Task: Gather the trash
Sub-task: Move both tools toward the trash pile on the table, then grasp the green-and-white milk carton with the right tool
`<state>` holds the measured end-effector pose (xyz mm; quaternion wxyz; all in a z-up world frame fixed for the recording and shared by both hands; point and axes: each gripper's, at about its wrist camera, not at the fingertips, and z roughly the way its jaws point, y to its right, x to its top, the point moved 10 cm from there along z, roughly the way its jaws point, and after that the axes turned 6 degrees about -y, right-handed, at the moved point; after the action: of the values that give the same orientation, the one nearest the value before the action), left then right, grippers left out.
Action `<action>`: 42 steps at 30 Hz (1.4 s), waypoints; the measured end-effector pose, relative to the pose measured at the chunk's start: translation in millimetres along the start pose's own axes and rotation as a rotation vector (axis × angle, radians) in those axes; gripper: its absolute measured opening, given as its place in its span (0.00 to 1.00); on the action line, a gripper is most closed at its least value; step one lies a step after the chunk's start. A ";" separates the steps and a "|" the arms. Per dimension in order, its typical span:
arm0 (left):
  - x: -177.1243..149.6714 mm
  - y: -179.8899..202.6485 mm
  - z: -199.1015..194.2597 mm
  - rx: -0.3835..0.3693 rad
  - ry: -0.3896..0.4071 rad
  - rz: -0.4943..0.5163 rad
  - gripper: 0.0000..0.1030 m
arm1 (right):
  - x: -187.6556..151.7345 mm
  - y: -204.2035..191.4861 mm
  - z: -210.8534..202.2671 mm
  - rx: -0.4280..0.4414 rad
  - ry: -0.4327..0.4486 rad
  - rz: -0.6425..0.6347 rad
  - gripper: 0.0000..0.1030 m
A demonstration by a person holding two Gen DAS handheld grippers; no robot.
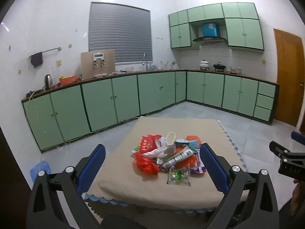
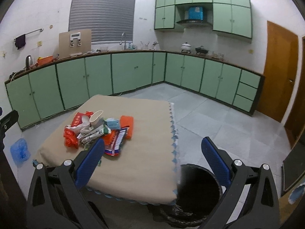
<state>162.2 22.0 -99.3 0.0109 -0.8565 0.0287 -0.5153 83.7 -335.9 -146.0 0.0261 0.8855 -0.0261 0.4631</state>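
Beige table (image 1: 122, 175) holds a trash pile (image 1: 167, 152); left gripper (image 1: 152, 164) and right gripper (image 2: 152, 158) are spread apart, empty, bin (image 2: 198, 190) near right.

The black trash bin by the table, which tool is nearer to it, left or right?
Right. The right tool hangs open almost directly above the black trash bin at the table's corner. The left tool faces the trash pile on the table, and its view misses the bin.

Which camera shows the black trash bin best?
The right wrist view: the black trash bin sits on the floor beside the table, its open mouth visible between the gripper's fingers. The left wrist view doesn't show the bin at all.
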 end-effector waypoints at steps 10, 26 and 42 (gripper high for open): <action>-17.6 -30.5 47.8 0.026 -0.070 -0.029 0.88 | 2.5 -30.4 44.9 0.105 -0.029 -0.003 0.95; -40.9 -34.6 105.2 -0.013 -0.094 -0.022 0.81 | -10.0 -91.5 132.8 0.250 -0.136 0.014 0.64; -52.4 -38.2 151.3 -0.041 -0.055 0.007 0.81 | -12.2 -119.6 205.0 0.281 -0.133 0.036 0.49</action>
<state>272.8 61.7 -214.6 -0.0041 -0.8703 0.0422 -0.4908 253.0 -230.8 -275.5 -0.1084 0.9085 0.0215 0.4030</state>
